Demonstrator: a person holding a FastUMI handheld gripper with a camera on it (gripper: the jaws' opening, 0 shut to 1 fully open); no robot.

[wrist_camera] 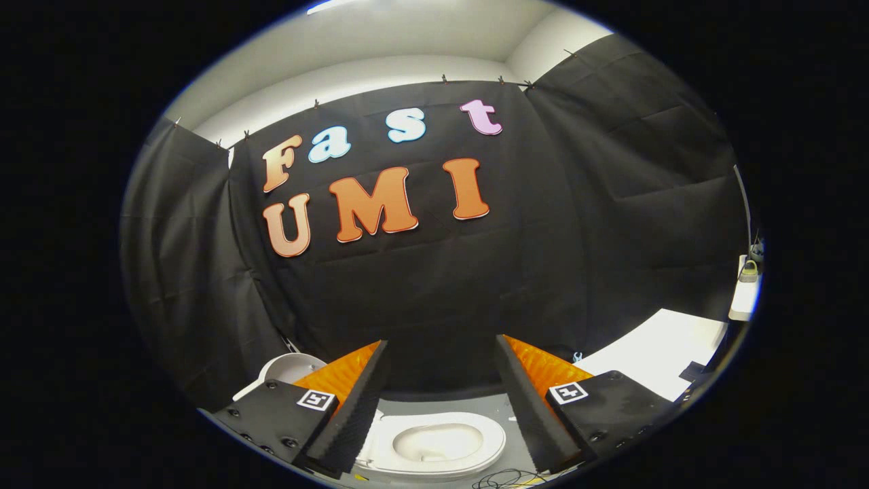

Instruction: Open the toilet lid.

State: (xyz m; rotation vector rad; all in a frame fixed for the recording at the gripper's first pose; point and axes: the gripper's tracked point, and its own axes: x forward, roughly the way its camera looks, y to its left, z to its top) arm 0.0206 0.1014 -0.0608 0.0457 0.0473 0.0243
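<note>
Toilet lid (285, 370), white rounded plastic, stands raised at the far left of the bowl, partly hidden behind the left finger. Gripper view: white oval toilet seat (434, 445) with open bowl sits low between the two fingers on grey floor (499, 407). Gripper (441, 353) fingers spread wide apart, nothing between them, hanging above the seat, no contact. White flat tabletop (662, 353) off to the right, beyond the right finger. Thin black cables (506, 481) lie on the floor just in front of the seat.

I see a white table (662, 353) off to the side and black cables (506, 481) on the grey floor (441, 406).
</note>
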